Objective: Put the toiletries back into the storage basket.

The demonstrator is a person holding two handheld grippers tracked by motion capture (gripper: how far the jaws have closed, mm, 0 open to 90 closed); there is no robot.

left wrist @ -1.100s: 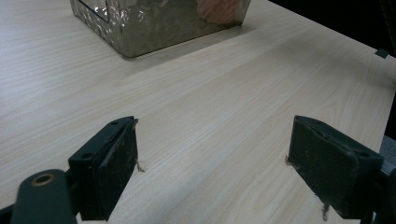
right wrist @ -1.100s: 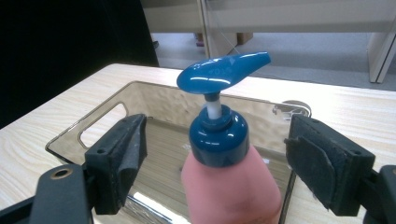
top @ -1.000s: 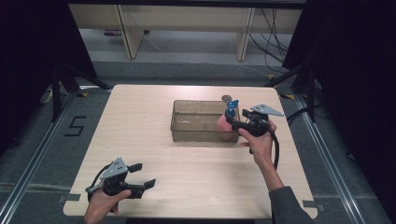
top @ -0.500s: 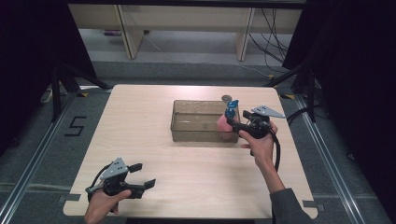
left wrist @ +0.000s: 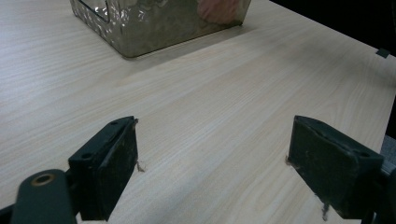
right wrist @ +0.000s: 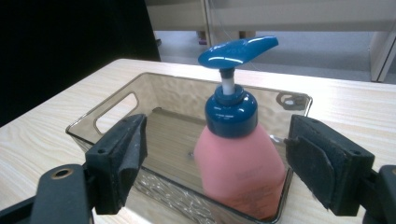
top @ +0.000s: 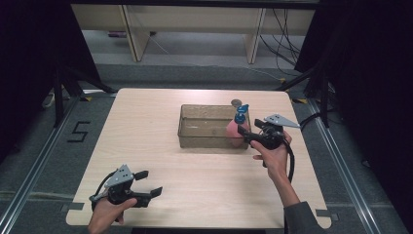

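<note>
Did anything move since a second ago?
Nothing visibly changed. The pink pump bottle with the blue top stands in the clear plastic bin, the right claw open around it. The left claw waits open near the table's front edge.

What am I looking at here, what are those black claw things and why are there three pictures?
A person sits at a wooden table holding a hand-held two-jaw gripper in each hand. The high view looks down on the table from above. The other two pictures come from small cameras riding on the grippers, looking out between their black jaws. On the table stands a clear plastic bin, and a pink pump bottle with a blue top stands upright at one end of it. The right gripper is open, its jaws on either side of the bottle without touching it. The left gripper is open, with nothing in it, near the table's front edge.
</note>
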